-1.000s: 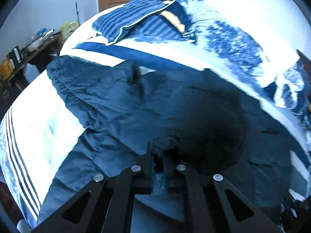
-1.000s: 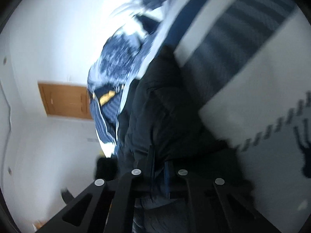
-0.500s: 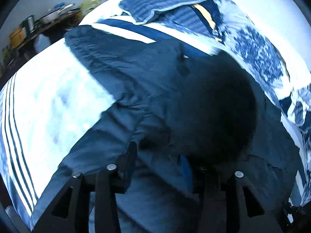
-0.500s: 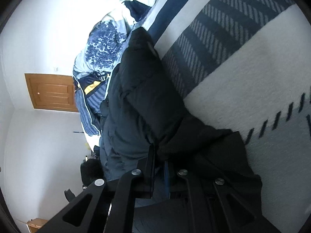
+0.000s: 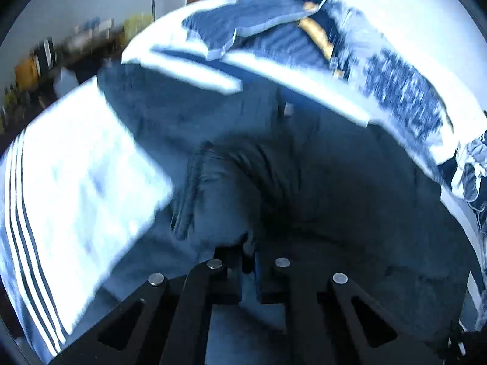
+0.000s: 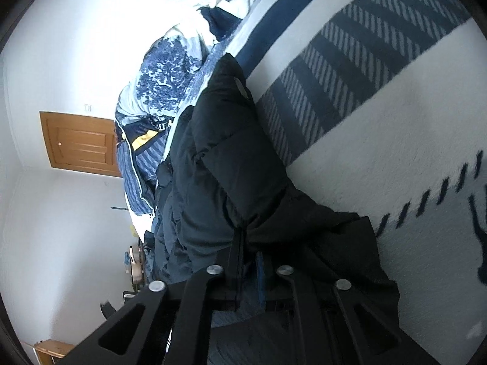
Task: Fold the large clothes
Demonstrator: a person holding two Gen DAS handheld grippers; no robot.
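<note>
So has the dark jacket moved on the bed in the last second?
Yes. In the left view the jacket, pinched in the left tongs, has bunched up and been pulled off the white, striped bedspread, baring more of it.

A bed (image 6: 411, 121) carries everything — its white cover has navy bands and hatched stripes. A dark padded jacket (image 6: 231, 164) lies spread across it, and at the far end sit a striped pillow (image 5: 243, 27) and a rumpled blue-printed quilt (image 5: 404, 91).

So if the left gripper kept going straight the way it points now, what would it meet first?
Most likely more of the dark jacket: the left gripper is shut on a fold of it, and jacket fills the view ahead. Blur leaves depth unclear.
</note>
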